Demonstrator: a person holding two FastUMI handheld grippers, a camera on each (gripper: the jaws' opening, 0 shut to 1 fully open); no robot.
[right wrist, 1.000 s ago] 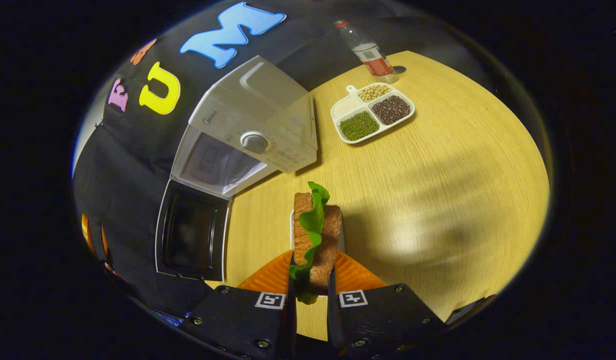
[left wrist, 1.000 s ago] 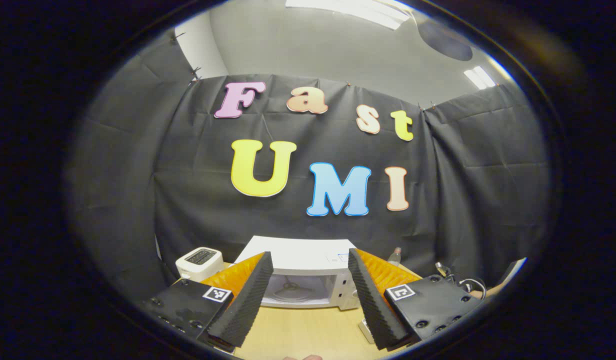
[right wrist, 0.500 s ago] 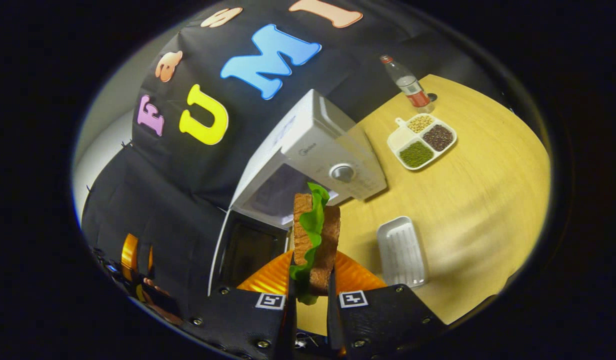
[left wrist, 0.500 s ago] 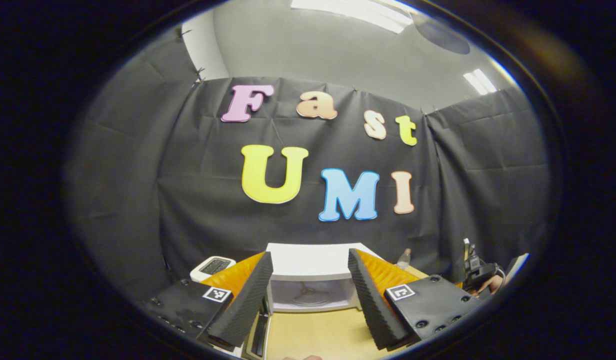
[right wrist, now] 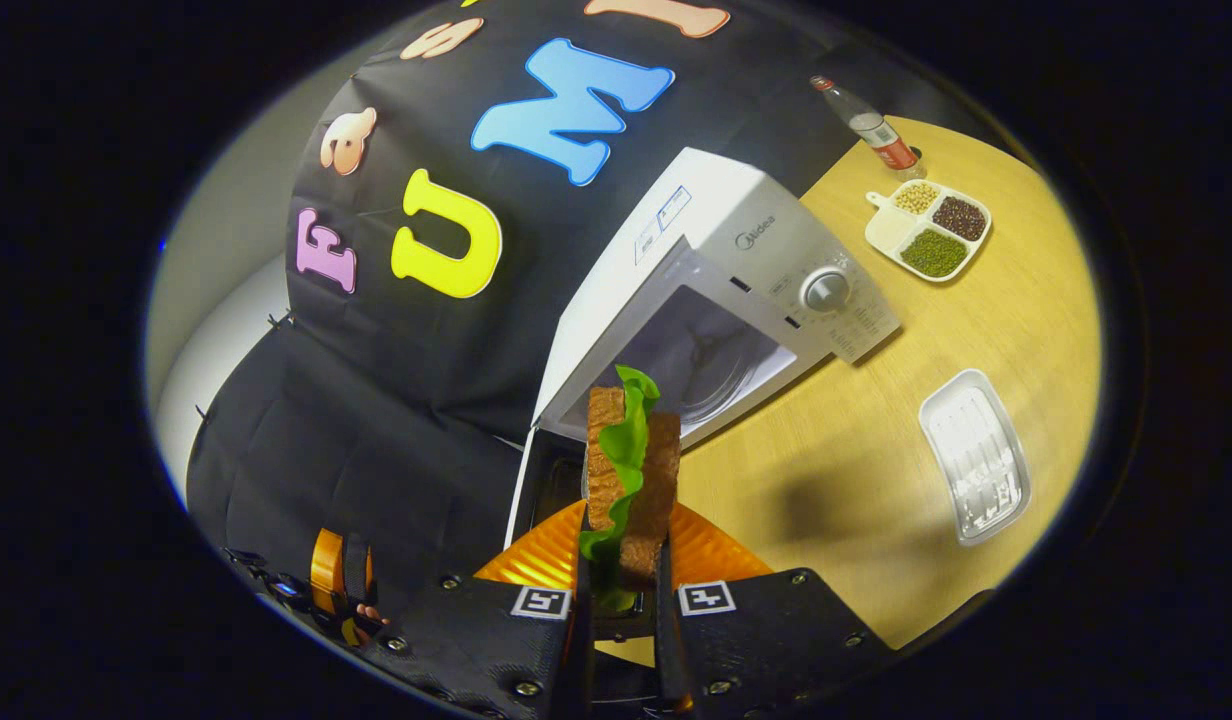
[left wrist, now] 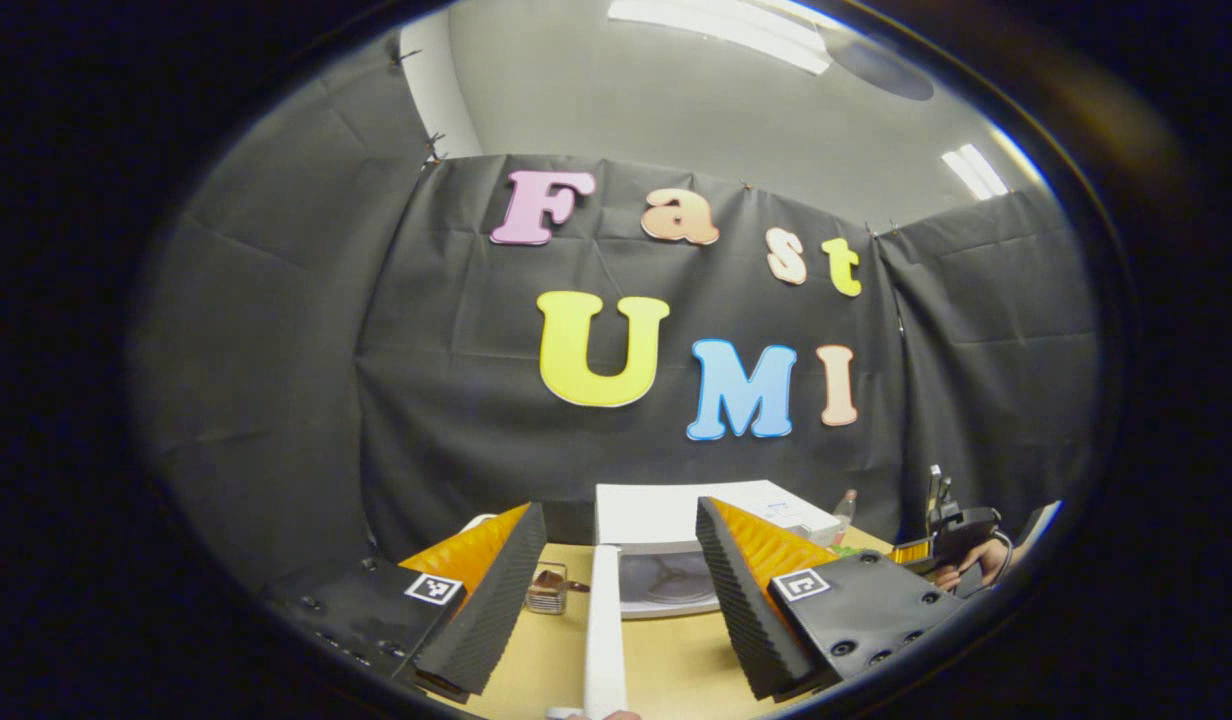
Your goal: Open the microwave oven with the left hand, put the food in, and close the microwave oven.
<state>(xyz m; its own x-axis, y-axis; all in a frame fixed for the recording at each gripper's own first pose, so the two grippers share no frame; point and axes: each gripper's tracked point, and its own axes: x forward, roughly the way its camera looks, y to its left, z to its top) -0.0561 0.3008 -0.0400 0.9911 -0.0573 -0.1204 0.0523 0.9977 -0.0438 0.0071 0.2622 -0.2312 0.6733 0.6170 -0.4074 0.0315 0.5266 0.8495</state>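
The white microwave (right wrist: 746, 250) stands on the wooden table with its door (right wrist: 538, 478) swung wide and the cavity (right wrist: 701, 360) showing its turntable. My right gripper (right wrist: 624, 530) is shut on a sandwich (right wrist: 631, 460) of two brown slices with green lettuce, held upright in the air in front of the cavity. In the left gripper view the microwave (left wrist: 676, 515) lies ahead, with the door (left wrist: 604, 630) seen edge-on between the fingers. My left gripper (left wrist: 618, 510) is open with nothing pressed between its fingers. It appears as well low at the left, the left gripper (right wrist: 331, 580), beside the door.
An empty white tray (right wrist: 976, 455) lies on the table (right wrist: 856, 440) right of the microwave. Farther back sit a divided dish of beans (right wrist: 928, 230) and a bottle (right wrist: 871, 120). A small metal object (left wrist: 548, 590) stands left of the door. A hand with the other gripper (left wrist: 961, 545) is at right.
My right gripper lifted the sandwich off the white tray and carried it toward the open cavity. The left gripper shifted left, so the open door now appears edge-on between its fingers.
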